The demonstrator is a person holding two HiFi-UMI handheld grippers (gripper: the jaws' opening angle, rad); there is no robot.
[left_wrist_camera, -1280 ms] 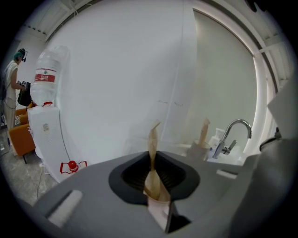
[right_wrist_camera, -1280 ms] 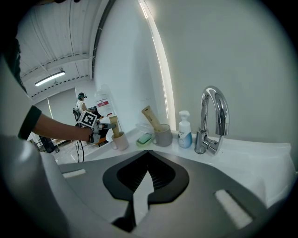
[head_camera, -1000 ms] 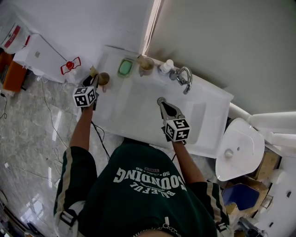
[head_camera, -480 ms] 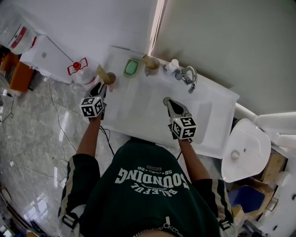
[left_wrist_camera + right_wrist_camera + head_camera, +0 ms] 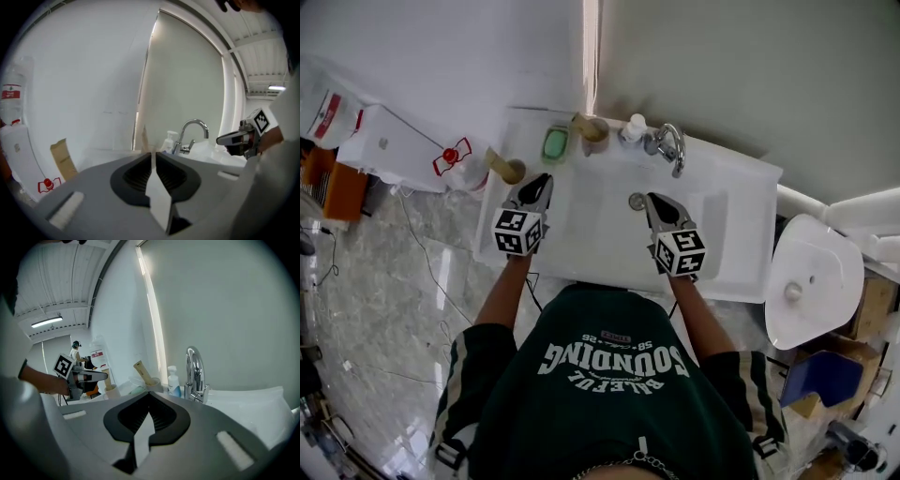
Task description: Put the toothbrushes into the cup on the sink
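Two cups stand on the white sink (image 5: 741, 187). One cup (image 5: 512, 171) is at the left corner with a tan toothbrush (image 5: 496, 158) leaning in it. The other cup (image 5: 596, 130) is at the back rim and also holds a tan toothbrush (image 5: 579, 120), which shows in the right gripper view too (image 5: 142, 371). My left gripper (image 5: 540, 180) hovers over the basin's left side, right of the corner cup. Its jaws are closing to a thin slit with nothing between them (image 5: 151, 157). My right gripper (image 5: 649, 199) is over the drain (image 5: 635, 202), shut and empty (image 5: 149, 397).
A green soap dish (image 5: 554, 143) sits between the two cups. A small soap bottle (image 5: 633, 127) and the chrome faucet (image 5: 671, 146) stand at the back rim. A white toilet (image 5: 811, 281) is to the right, and a white box (image 5: 389, 141) to the left.
My left gripper has pulled back from the corner cup and moved right over the basin. The tan toothbrush stays in that cup. The right gripper has stayed by the drain.
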